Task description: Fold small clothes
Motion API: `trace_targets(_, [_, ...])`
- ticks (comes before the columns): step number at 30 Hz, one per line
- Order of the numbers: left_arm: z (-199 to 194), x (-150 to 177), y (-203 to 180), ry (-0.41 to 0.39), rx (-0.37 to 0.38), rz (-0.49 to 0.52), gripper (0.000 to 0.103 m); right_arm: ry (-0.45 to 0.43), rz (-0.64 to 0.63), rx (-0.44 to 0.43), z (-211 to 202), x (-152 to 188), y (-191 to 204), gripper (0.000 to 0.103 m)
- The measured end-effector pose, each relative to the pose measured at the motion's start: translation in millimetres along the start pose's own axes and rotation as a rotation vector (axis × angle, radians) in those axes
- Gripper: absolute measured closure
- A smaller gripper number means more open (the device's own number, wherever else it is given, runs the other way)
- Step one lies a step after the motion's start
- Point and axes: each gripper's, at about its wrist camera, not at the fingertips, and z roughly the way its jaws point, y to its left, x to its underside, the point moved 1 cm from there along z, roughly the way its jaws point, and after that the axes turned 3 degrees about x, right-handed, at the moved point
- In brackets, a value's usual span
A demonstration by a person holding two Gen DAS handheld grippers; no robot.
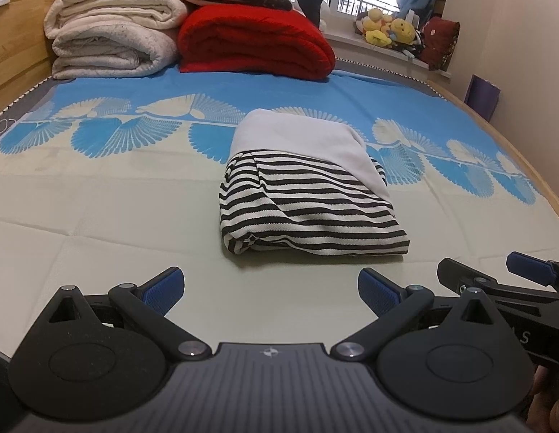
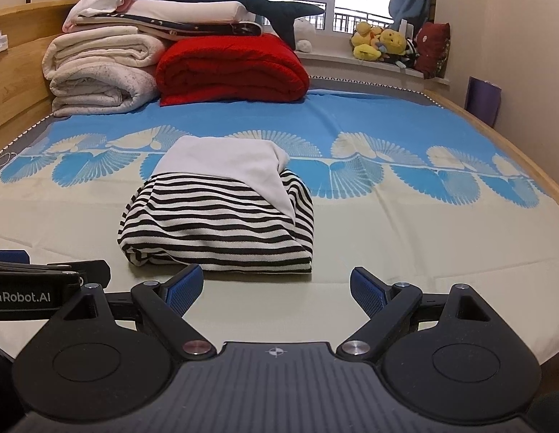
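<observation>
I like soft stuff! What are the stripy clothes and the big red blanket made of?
The stripy garment looks like soft knit cotton, matte; fine ribbing shows along the stripes. The red blanket looks like thick, fuzzy fleece or knit, with plump rolled folds. The exact fibres can't be told.

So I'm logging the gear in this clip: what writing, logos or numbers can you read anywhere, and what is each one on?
"enRobot.AI": white print on the side of the left gripper, cut off at the frame edge, so the first letters are missing.
"S": one pale letter on the side of the right gripper; the rest is hidden.
A small crosshair mark, no words, on the grey body of each gripper.
The striped garment and the bed sheet show no readable text.
</observation>
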Motion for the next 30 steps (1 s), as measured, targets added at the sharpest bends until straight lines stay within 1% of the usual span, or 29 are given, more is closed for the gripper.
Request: trace_targets(30, [2.9,1.3,3.3,0.008,0.001,-0.006,0.000,0.005,-0.005,0.004,1.0,-0.1,2.1,0.014])
